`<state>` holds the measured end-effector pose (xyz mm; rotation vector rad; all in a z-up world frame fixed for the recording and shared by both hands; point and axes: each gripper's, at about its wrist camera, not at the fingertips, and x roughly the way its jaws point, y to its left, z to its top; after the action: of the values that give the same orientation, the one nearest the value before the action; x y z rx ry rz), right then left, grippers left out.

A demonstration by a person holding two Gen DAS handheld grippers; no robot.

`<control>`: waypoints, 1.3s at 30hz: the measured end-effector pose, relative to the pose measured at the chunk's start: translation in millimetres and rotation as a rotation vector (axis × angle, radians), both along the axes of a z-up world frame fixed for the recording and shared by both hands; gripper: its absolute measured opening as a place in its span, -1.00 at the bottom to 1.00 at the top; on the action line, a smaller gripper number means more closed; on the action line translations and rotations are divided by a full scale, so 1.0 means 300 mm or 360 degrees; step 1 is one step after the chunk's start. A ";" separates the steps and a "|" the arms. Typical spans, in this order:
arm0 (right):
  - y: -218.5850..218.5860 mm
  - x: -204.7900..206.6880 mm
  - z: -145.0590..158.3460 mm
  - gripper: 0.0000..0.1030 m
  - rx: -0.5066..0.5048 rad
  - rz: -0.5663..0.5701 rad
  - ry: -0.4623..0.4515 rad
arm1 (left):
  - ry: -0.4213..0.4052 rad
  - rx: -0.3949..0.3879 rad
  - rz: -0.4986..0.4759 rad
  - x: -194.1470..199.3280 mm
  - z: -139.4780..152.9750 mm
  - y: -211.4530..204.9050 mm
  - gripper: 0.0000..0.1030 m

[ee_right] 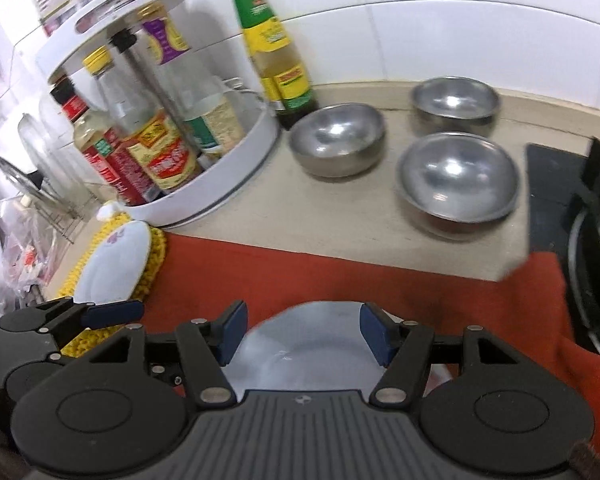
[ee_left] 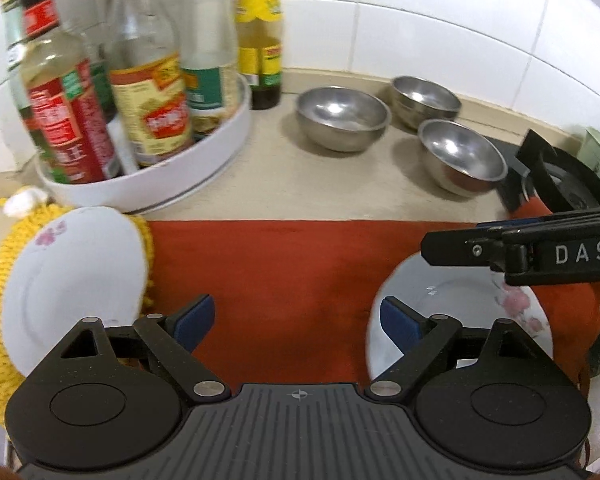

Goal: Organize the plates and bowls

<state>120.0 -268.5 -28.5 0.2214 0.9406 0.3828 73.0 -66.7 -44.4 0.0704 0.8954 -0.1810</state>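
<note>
Both wrist views angled down, close over counter, sharing three steel bowls [ee_left: 342, 118].

Black hand-held gripper [ee_left: 298, 326], blue pads [ee_left: 194, 322], silver screws

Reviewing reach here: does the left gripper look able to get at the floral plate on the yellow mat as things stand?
Probably yes. The left gripper is open and empty over the red cloth, and the plate lies uncovered just beside its left finger. Only the bottle rack stands behind it, out of the way.

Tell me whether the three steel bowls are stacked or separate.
Separate. The three steel bowls stand upright, apart on the counter, each looking empty.
</note>
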 end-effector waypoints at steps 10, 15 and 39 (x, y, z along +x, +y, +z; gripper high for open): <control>0.180 0.056 0.023 0.15 -0.0003 0.0109 -0.0014 | -0.0039 -0.0006 0.0103 0.014 0.032 0.161 0.83; 0.258 0.077 0.028 0.15 -0.0005 0.0159 -0.0021 | -0.0048 -0.0006 0.0137 0.028 0.040 0.216 0.84; 0.577 0.186 0.006 0.24 0.0025 0.0300 -0.0018 | -0.0068 0.0033 0.0389 0.112 0.046 0.575 0.92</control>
<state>175.8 -95.5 -26.7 0.1451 0.9506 0.5648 106.7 105.7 -30.5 -0.0164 0.8559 0.0574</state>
